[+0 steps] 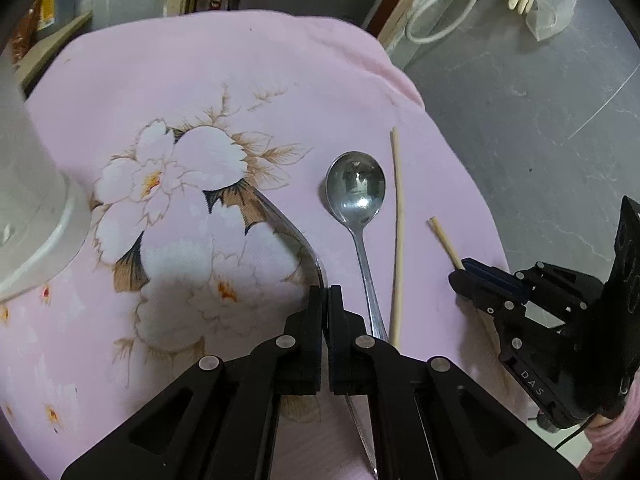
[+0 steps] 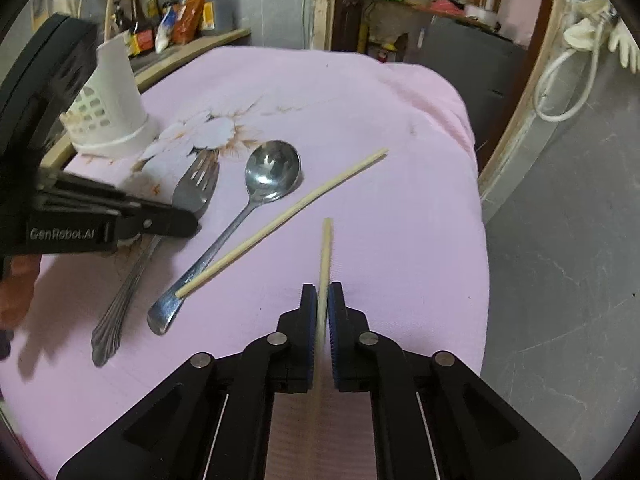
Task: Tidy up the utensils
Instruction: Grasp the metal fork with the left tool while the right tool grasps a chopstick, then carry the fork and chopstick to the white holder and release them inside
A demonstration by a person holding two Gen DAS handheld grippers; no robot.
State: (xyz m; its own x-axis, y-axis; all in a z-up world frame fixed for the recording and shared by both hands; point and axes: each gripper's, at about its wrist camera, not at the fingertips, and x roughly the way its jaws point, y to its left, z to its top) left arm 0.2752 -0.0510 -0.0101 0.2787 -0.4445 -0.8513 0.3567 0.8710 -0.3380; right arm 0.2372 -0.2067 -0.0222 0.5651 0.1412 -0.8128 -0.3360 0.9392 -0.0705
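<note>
Altogether: two chopsticks [image 2: 280, 220] [image 2: 325, 256], one spoon [image 2: 256, 196], one fork [image 2: 188, 196].

A modest home kitchen: dark sauce bottles and seasoning packets [image 2: 172, 20] crowd a wooden shelf [image 2: 192, 50] behind a table draped in pink floral cloth [image 2: 360, 120], over a bare grey concrete floor [image 2: 560, 240].

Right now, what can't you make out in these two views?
- Fork tines: left view, foreshortened, lost against the cloth's flowers.
- Held chopstick rear end: right view, blurred between the right gripper fingers.
- Holder contents: both views; top cropped, left gripper covers part.
- Bottle labels: right view, too small.
</note>
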